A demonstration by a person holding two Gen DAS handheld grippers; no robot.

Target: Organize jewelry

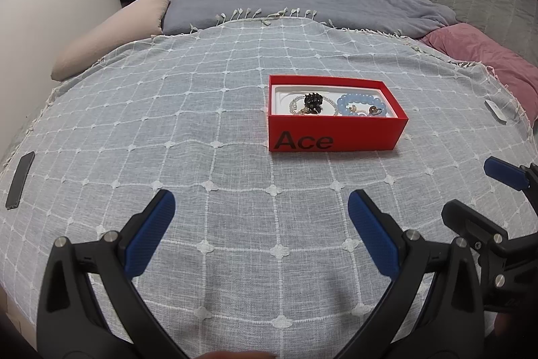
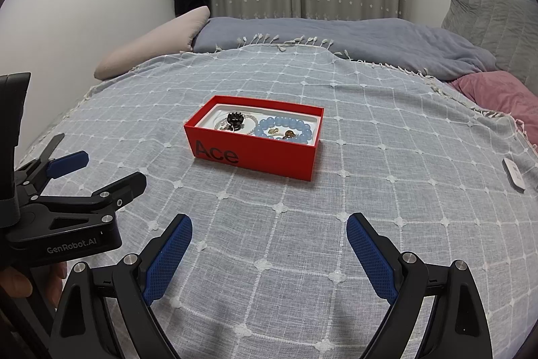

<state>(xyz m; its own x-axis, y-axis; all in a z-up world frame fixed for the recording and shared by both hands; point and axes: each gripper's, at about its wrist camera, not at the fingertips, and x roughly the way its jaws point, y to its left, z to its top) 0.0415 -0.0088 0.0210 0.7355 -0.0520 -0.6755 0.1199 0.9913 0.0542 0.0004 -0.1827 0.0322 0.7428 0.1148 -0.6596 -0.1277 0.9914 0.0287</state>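
1. Both claws hang over the bed cover [image 1: 215, 130], nothing in either. Left claw [image 1: 261, 221] is spread wide, empty. Right claw [image 2: 269, 244] the same: fingers apart, empty.

2. Task's thing: red box [image 1: 336, 133], lid off, "Ace" on the near long side. It sits flat on the cover, well ahead of both claws, touching neither.

3. Inside, on a white liner: blue bead bracelet [image 1: 361, 103] at the right end, a small black spiky piece [image 1: 312, 99] at the left end on top of a thin pale bead strand [image 1: 296, 105], plus a few small gold-ish bits among the beads. Too small to say what they are.

4. Key relation: from the left wrist cam the box lies ahead and a bit right of centre; from the right wrist cam it lies ahead and a bit left. So it's roughly btwn your two hands, neither clearly nearer.

5. Long axis runs mostly left-right across both views, skewed a little in the right cam w/ the right end farther off. The blue bracelet end is toward your right hand, the black piece toward your left.

6. Judgement: all jewelry visible is already in the box, so task looks near its end or not begun; can't tell which.

7. Off-task: dark phone [image 1: 20, 180] at far left edge of the cover, small white item [image 2: 514, 179] at far right.
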